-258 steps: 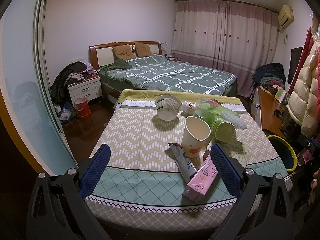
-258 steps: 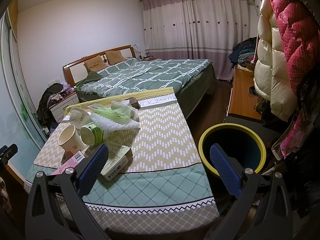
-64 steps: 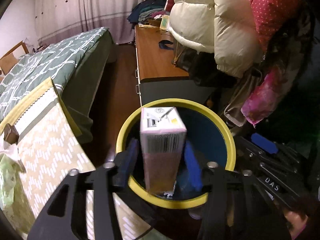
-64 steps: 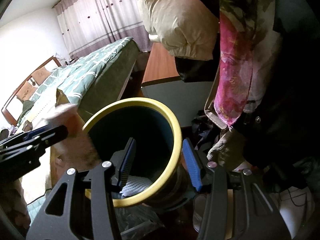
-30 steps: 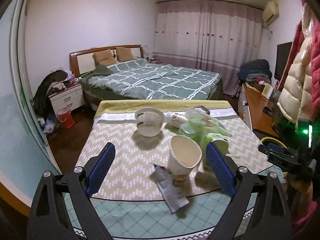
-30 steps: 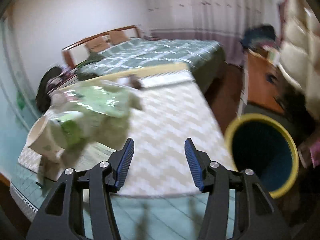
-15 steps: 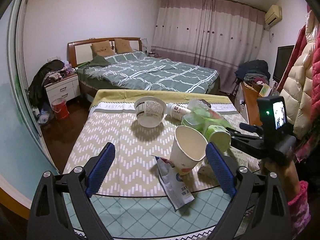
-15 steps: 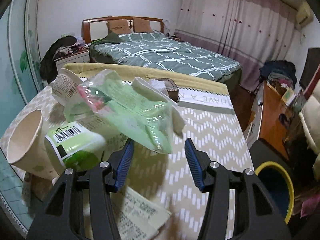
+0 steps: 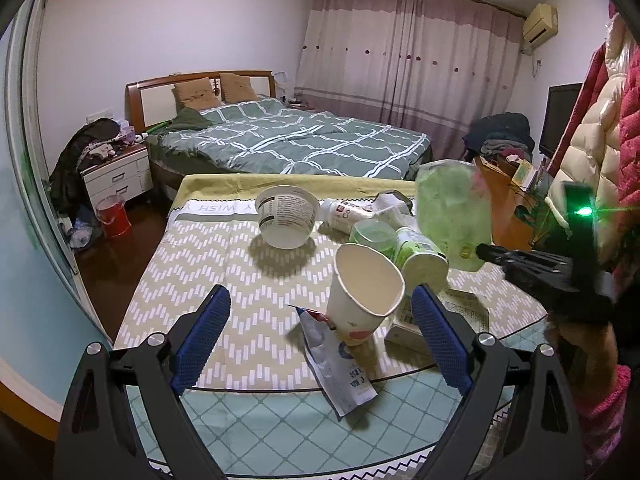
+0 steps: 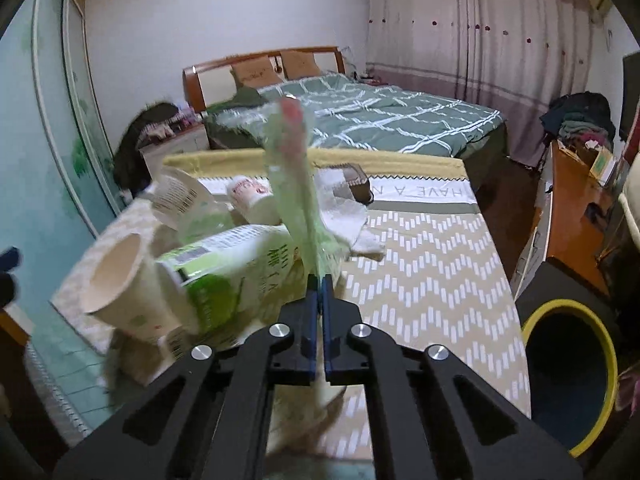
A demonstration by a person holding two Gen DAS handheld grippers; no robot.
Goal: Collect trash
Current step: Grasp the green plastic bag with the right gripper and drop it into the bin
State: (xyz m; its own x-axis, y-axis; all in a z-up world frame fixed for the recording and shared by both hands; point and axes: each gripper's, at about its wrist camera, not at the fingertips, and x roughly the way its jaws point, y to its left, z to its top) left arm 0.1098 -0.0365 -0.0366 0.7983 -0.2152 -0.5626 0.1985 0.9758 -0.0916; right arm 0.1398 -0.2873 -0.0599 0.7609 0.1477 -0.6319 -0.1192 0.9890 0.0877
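My right gripper point(image 10: 319, 282) is shut on a crumpled green plastic bag point(image 10: 294, 184), which stands up from its pads above the table; the same bag point(image 9: 454, 216) shows lifted at the right of the left wrist view. My left gripper point(image 9: 320, 336) stands open and empty over the near table edge, with a tilted paper cup point(image 9: 366, 294) and a flat white wrapper point(image 9: 338, 368) between its fingers' lines. A green-labelled cup point(image 9: 422, 258), a white bowl point(image 9: 286, 220) and a small bottle point(image 9: 346, 216) lie behind. The yellow-rimmed bin point(image 10: 572, 376) stands right of the table.
The table point(image 9: 200, 264) has a chevron-patterned cloth. A flat paper box point(image 9: 440, 320) lies beside the cup. A bed point(image 9: 300, 140) stands beyond, a wooden desk point(image 10: 572, 208) and hanging coats point(image 9: 600, 148) at the right. A hand in a pink sleeve point(image 9: 592, 380) holds the right gripper.
The right gripper's jaws have shut on the green bag and lifted it off the pile. The left gripper has stayed open over the table, barely shifting.
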